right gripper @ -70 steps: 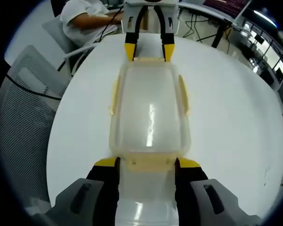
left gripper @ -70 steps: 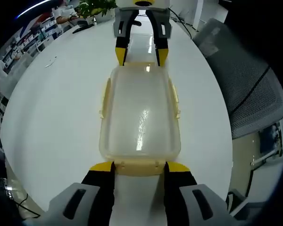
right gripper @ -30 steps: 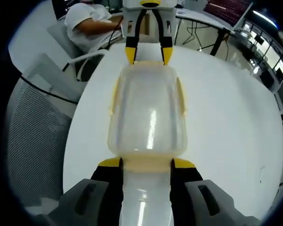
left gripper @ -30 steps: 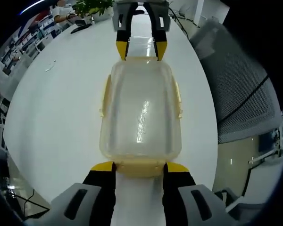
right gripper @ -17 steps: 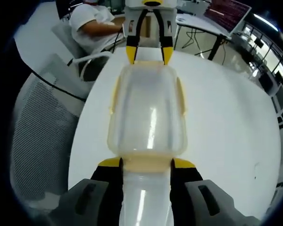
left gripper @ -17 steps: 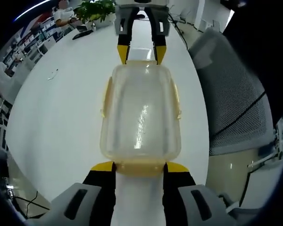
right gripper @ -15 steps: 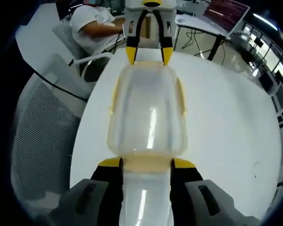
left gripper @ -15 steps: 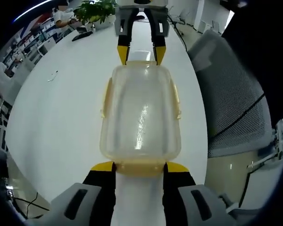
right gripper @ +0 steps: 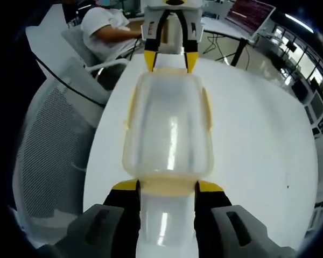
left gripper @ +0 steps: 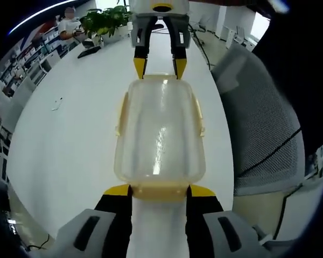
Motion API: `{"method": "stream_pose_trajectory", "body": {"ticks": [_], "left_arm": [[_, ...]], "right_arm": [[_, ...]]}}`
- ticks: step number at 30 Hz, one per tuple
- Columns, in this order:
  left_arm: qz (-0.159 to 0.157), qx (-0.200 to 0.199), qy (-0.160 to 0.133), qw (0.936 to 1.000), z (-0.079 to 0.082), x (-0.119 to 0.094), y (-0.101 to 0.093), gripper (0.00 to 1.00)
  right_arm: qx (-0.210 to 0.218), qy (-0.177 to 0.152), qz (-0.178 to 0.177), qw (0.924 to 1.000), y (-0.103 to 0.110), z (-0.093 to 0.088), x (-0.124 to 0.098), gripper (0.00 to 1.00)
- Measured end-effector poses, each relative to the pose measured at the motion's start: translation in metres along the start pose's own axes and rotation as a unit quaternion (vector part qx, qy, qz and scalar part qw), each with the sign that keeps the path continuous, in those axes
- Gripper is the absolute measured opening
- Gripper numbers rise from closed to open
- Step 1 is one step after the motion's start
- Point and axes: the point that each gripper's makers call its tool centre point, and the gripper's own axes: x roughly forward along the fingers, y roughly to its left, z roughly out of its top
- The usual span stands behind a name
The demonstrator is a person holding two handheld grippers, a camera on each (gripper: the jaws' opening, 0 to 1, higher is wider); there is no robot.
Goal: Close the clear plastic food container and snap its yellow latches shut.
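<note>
The clear plastic food container (left gripper: 159, 129) with its lid on hangs in the air above the white table (left gripper: 64, 140), held by its two short ends. My left gripper (left gripper: 159, 190) is shut on the near end's yellow latch (left gripper: 159, 192). In the same view, my right gripper (left gripper: 159, 69) clamps the far end. In the right gripper view the same container (right gripper: 168, 129) runs from my right gripper (right gripper: 167, 187) to my left gripper (right gripper: 168, 62). Yellow side latches (left gripper: 120, 115) (right gripper: 207, 110) lie against the long walls.
A grey mesh chair (left gripper: 258, 123) stands by the table's edge and shows again as the chair (right gripper: 48, 145) in the right gripper view. A person in white (right gripper: 105, 27) sits beyond it. A potted plant (left gripper: 105, 19) stands at the table's far end.
Both grippers and the container between them have risen; the table and chair now look farther below. Both grips on the container ends are unchanged.
</note>
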Motion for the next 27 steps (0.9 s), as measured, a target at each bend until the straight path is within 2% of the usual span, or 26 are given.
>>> {"method": "stream_pose_trajectory", "body": {"ticks": [17, 27], "left_arm": [[-0.006, 0.015, -0.017, 0.9997, 0.039, 0.024, 0.007, 0.32], [-0.008, 0.026, -0.028, 0.9993, 0.068, 0.039, 0.012, 0.32]], "right_arm": [[0.015, 0.014, -0.007, 0.9998, 0.0, -0.043, -0.02, 0.35], [0.025, 0.024, -0.013, 0.9993, -0.002, -0.073, -0.033, 0.35]]}}
